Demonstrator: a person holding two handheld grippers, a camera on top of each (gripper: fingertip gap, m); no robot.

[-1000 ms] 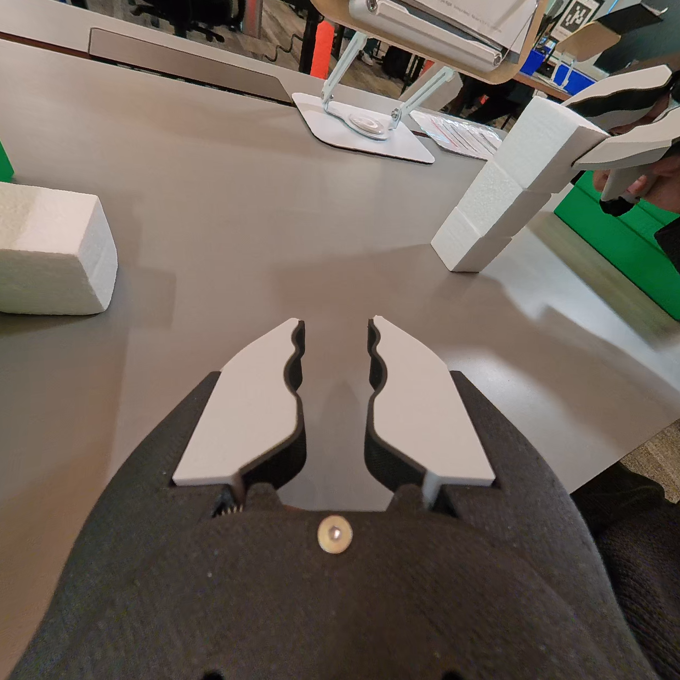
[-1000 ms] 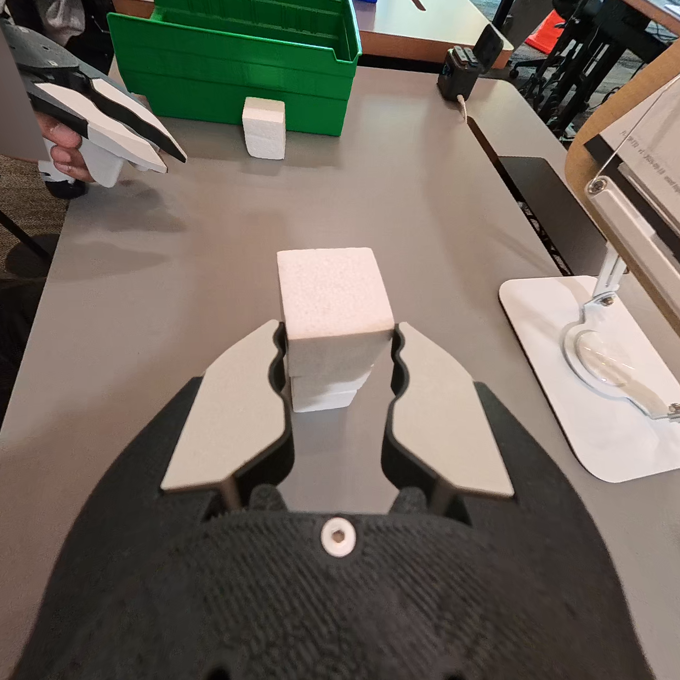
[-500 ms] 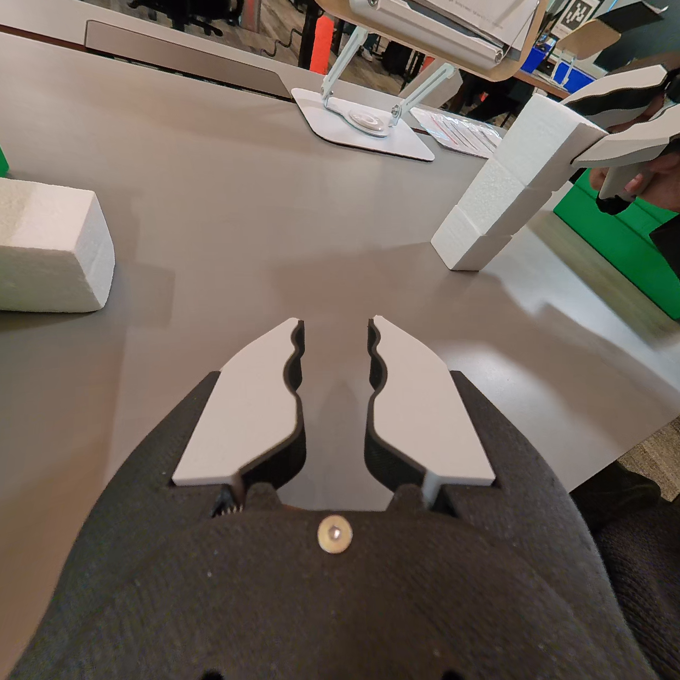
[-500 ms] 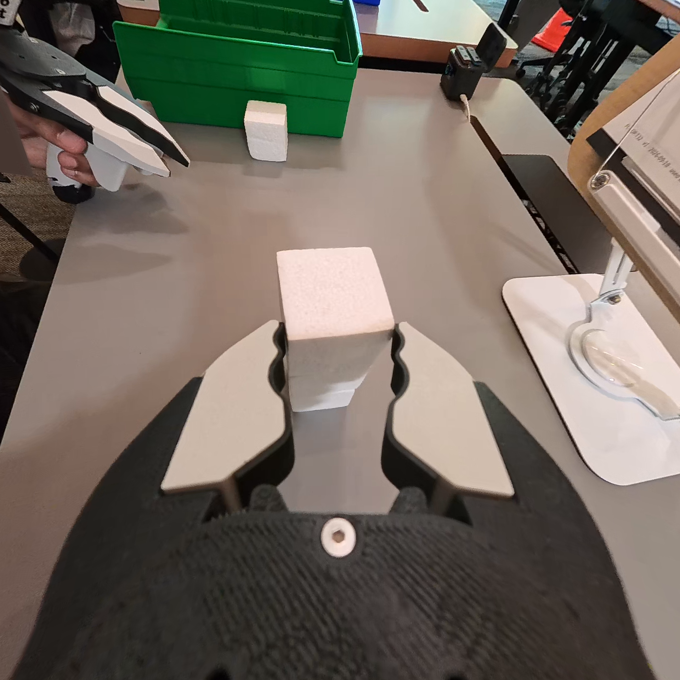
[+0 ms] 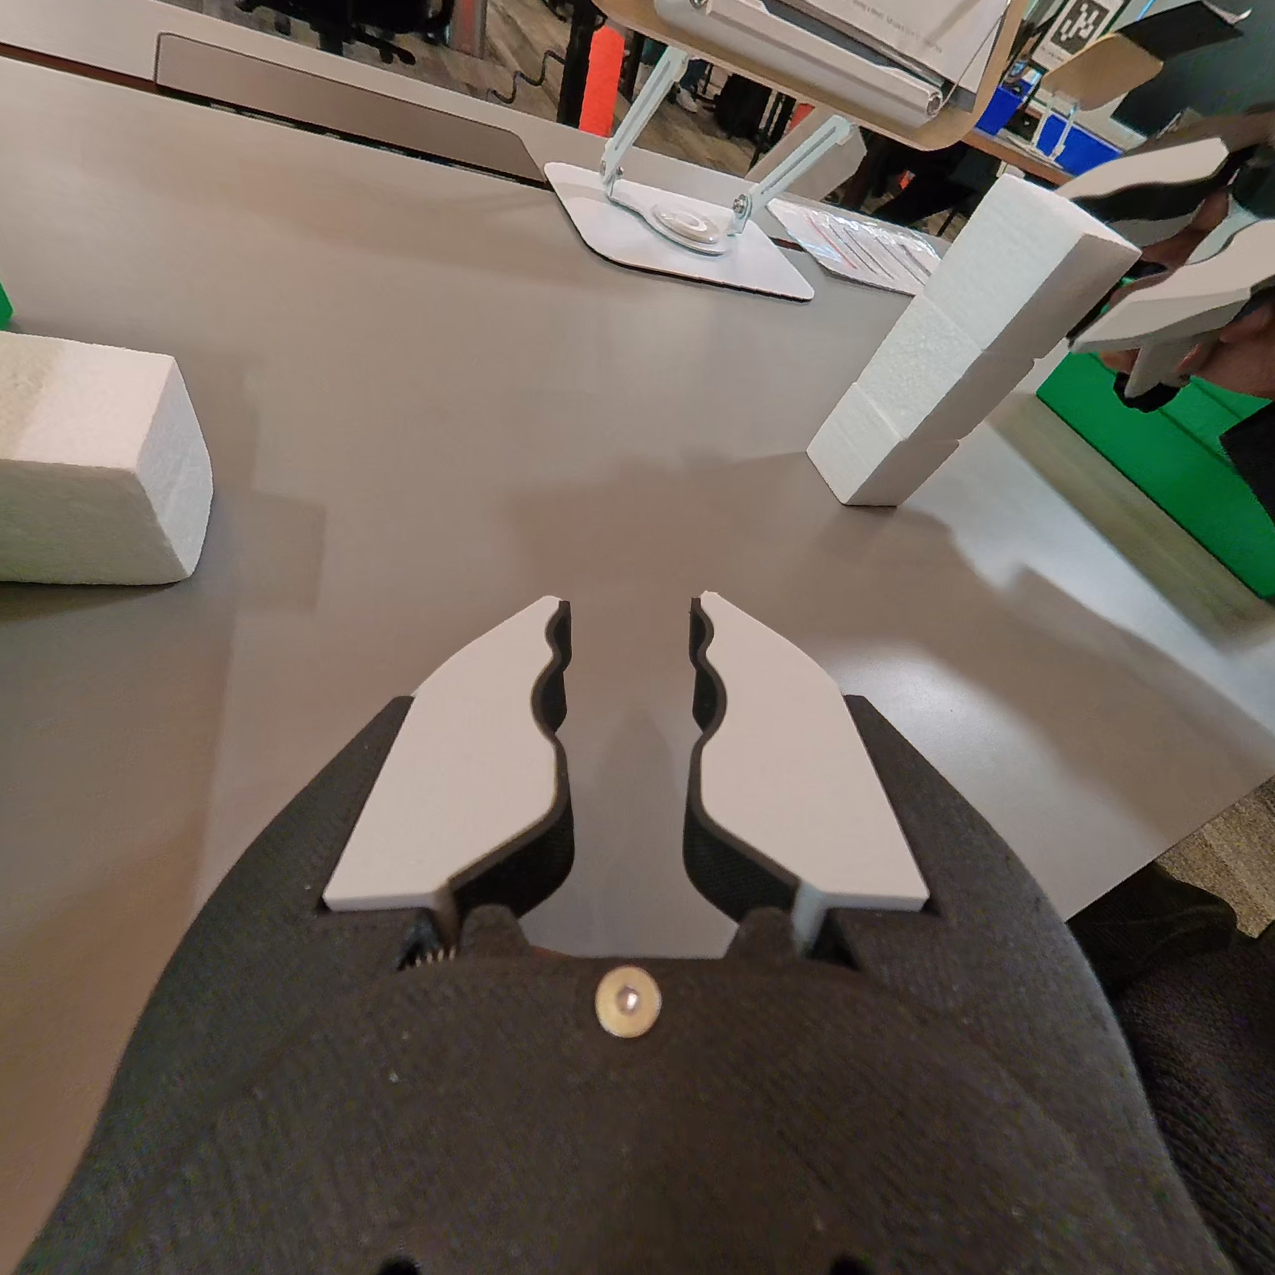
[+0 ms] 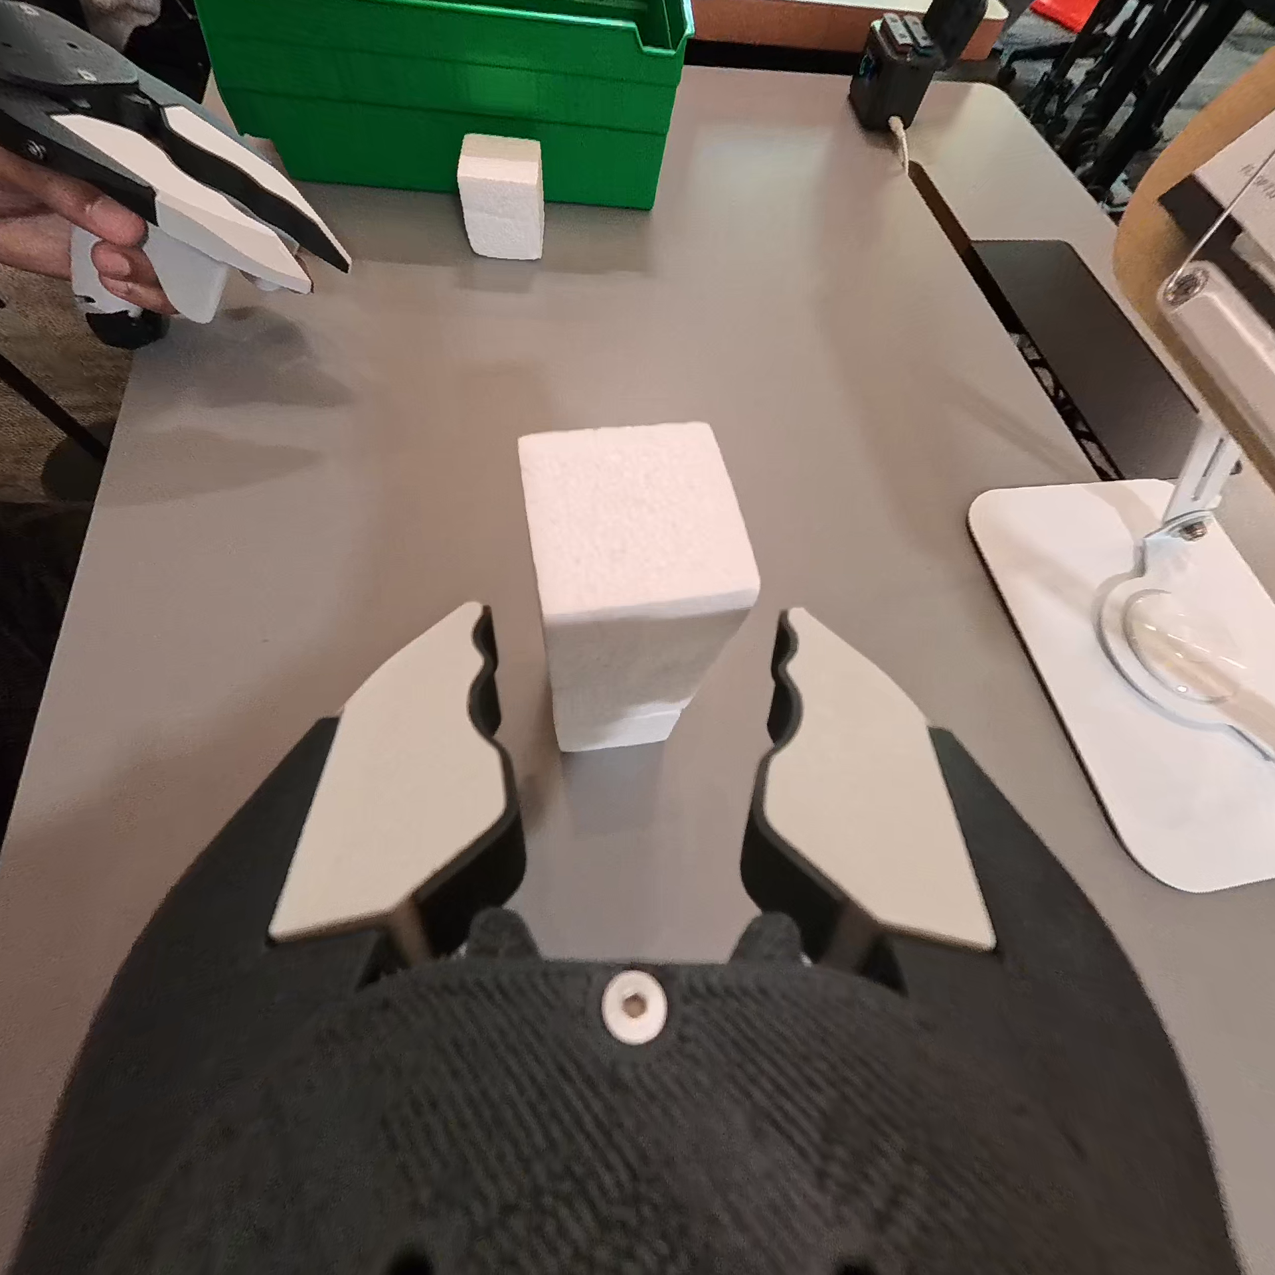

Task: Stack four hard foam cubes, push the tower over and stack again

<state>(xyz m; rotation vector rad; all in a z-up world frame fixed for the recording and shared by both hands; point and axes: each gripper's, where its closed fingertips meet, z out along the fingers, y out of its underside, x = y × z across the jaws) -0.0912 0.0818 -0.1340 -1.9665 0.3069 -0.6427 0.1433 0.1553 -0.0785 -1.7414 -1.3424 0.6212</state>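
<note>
A stack of three white foam blocks [image 6: 635, 538] stands on the grey table [image 6: 276, 552]. My right gripper [image 6: 635, 614] is open, with its fingers either side of the top block and a gap on both sides. In the left wrist view the stack [image 5: 966, 345] leans in the picture and the right gripper [image 5: 1104, 265] is at its top. My left gripper [image 5: 631, 607] is open and empty over bare table. It also shows in the right wrist view [image 6: 324, 276], held by a hand. A lone foam block [image 5: 90, 469] lies to its left.
A green bin [image 6: 448, 83] stands at the table's far end with the lone foam block [image 6: 501, 196] in front of it. A stand with a white base [image 6: 1104, 655] is at the right. A black device [image 6: 893, 76] sits at the far corner. My right fingertips sit around 25 centimeters from my left ones.
My right gripper has opened and let go of the top foam block, which stays on the stack. It has drawn back a little. My left gripper has barely moved.
</note>
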